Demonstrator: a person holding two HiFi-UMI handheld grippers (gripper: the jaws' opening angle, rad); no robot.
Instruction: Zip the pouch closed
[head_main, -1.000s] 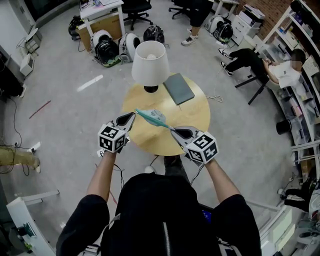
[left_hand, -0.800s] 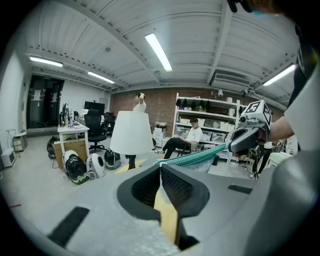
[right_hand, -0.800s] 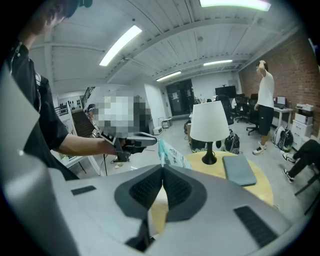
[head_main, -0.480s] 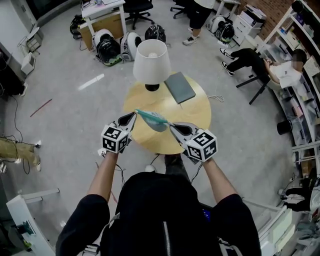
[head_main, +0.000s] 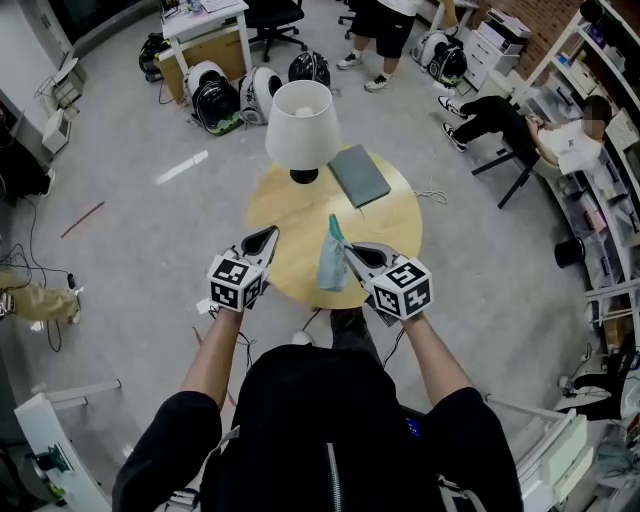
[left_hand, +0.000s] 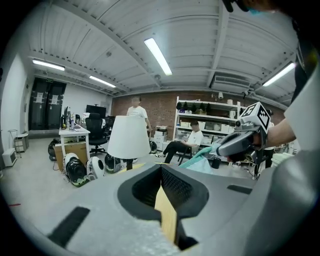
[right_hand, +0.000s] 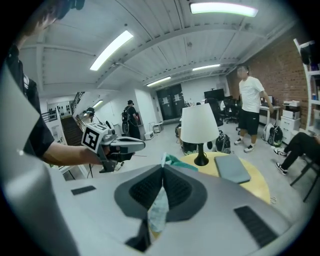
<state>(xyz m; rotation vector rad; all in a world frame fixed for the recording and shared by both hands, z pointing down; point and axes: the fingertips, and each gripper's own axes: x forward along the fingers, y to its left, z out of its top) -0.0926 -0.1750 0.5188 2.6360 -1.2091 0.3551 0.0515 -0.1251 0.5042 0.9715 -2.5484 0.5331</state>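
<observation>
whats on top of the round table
A white-shaded lamp and a flat grey book sit on the table. The teal pouch, hanging from the right gripper, covers some tabletop near the front edge.

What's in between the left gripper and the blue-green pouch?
Nothing. In the head view, only bare wooden table shows between the left gripper and the pouch, which hangs from the right gripper's shut jaws.
</observation>
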